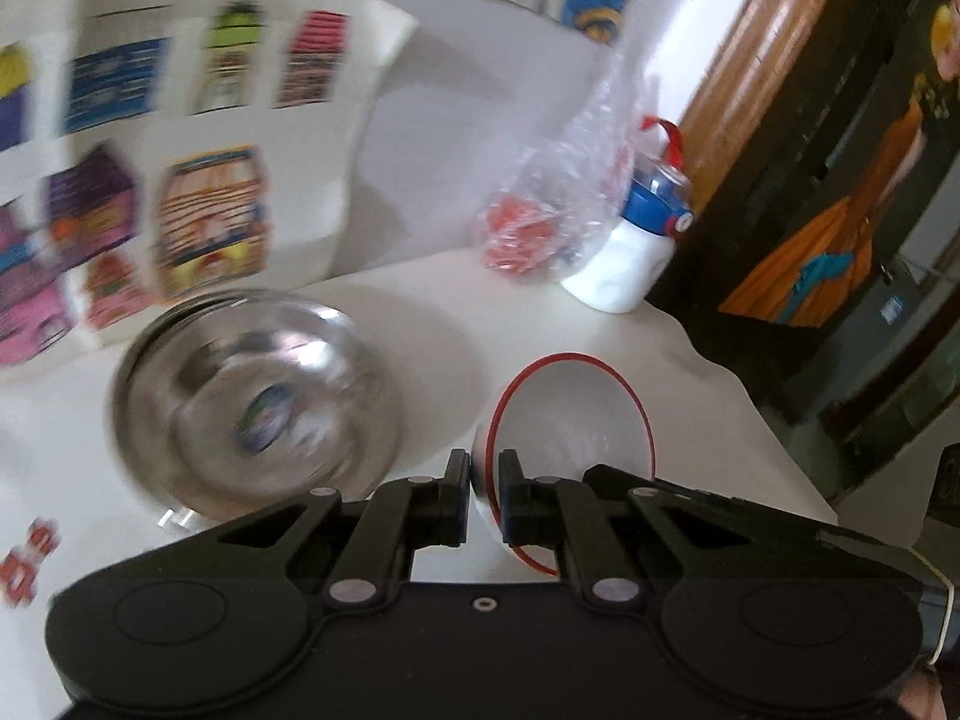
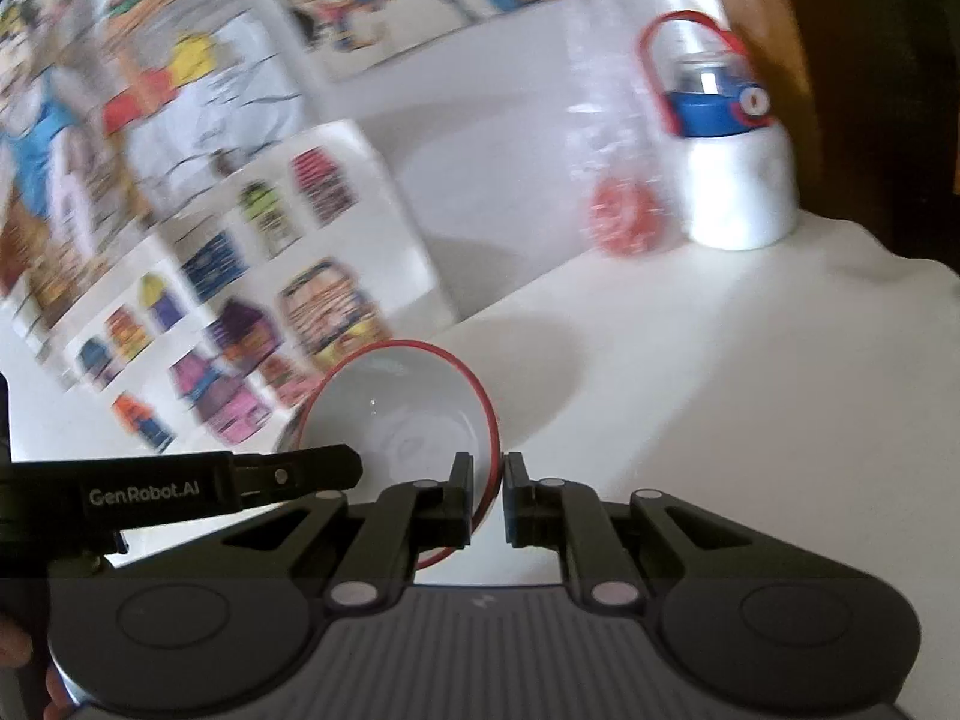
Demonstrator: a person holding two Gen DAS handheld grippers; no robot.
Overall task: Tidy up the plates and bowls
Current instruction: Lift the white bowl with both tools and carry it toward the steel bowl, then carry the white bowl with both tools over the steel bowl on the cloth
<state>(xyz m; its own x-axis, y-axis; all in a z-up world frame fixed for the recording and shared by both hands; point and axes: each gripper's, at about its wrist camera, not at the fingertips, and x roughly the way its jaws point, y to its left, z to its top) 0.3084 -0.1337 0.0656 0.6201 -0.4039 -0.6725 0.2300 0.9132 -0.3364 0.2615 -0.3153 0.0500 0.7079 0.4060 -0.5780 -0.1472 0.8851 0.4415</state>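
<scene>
Left gripper [image 1: 483, 480] is clamped on the rim of the red-rimmed white bowl [image 1: 570, 414], one finger inside the wall and one outside. The right gripper [image 2: 487, 483] pinches the same bowl's [image 2: 396, 414] rim from the opposite side, and in the right wrist view the other gripper's black finger [image 2: 300, 468] crosses in from the left. So both grippers grasp the one bowl, which is tipped with its opening toward the cameras and looks to be off the white tabletop [image 2: 720, 396], though the contact underneath is hard to judge.

Just beside it, in the left wrist view, sits a steel bowl [image 1: 258, 396], upright on the tabletop, empty as far as the blur allows. Further back stand a crumpled clear plastic bag [image 1: 558, 204] with something red inside, and a white bottle with a blue lid [image 1: 636, 252] near the tabletop's far corner.

My read: early to middle of the job. One bowl is in transit, the steel one sits loose, nothing is stacked yet, and no plates are in sight. The bowl's underside is hidden behind the grippers, both views are smeared, and the colourful printed sheets [image 1: 180, 150] behind are too blurred to read.
</scene>
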